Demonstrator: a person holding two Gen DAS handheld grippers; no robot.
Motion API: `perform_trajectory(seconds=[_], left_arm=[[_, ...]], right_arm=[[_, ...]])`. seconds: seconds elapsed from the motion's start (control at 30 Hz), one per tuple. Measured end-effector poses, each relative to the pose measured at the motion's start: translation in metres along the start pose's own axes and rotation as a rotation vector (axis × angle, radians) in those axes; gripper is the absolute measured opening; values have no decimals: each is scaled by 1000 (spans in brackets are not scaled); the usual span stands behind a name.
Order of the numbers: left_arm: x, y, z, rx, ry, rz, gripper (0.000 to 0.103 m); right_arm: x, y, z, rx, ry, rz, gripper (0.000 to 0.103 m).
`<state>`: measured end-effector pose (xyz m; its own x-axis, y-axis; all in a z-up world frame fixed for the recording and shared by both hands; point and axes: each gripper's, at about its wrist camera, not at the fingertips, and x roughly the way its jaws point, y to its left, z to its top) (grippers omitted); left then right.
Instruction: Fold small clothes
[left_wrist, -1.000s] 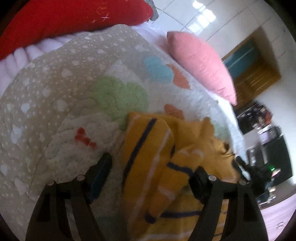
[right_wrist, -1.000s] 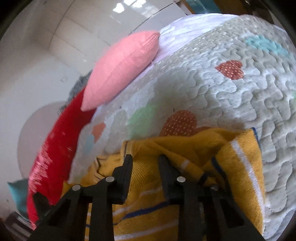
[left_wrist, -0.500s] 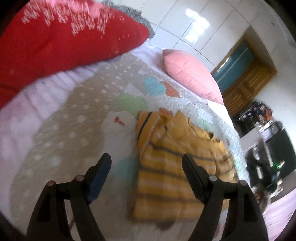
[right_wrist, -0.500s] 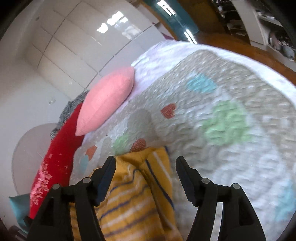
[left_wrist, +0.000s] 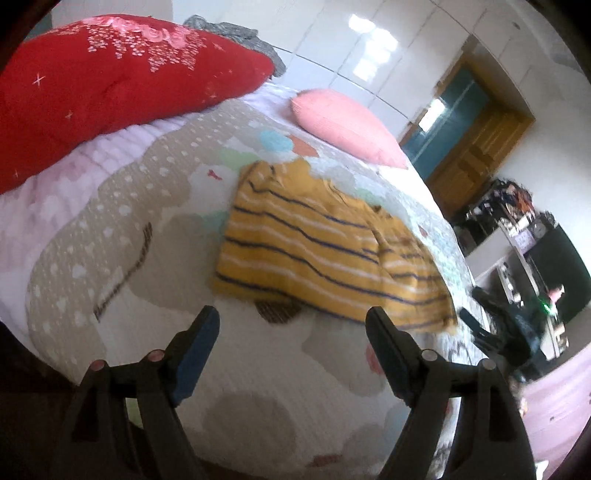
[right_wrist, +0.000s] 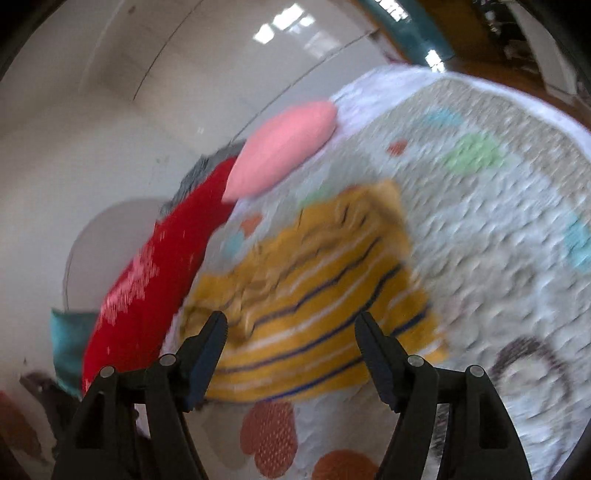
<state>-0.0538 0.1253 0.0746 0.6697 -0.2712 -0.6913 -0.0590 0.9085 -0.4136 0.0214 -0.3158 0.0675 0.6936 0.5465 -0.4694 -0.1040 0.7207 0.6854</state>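
A small yellow sweater (left_wrist: 321, 243) with navy and white stripes lies folded into a flat rectangle on the quilted bedspread (left_wrist: 155, 199). It also shows in the right wrist view (right_wrist: 317, 291), blurred. My left gripper (left_wrist: 291, 325) is open and empty, held above the bed short of the sweater's near edge. My right gripper (right_wrist: 290, 325) is open and empty, raised above the sweater's near edge.
A red pillow (left_wrist: 96, 77) and a pink pillow (left_wrist: 343, 122) lie at the head of the bed; both show in the right wrist view (right_wrist: 162, 280) (right_wrist: 280, 147). A wooden door (left_wrist: 476, 147) and cluttered furniture (left_wrist: 528, 258) stand beyond the bed's right side.
Both grippers have let go of the sweater, opened wide and pulled back and up. The sweater's sleeves now lie folded in and it rests flat on the bed.
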Motion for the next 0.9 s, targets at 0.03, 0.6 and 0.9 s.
perform_trajectory(seconds=[0.03,0.6,0.9], left_arm=[[0,-3,-3,8,6,1,80],[9,-21,-28,43,74,6,81],[-2,-31,-34,67,67,1,81]], right_arm=[[10,-1,-5,-2,22,-10,76],[-43,-48,-41,130,-142,-187,77],[-59,-32,-57,81,-154,-198,77]])
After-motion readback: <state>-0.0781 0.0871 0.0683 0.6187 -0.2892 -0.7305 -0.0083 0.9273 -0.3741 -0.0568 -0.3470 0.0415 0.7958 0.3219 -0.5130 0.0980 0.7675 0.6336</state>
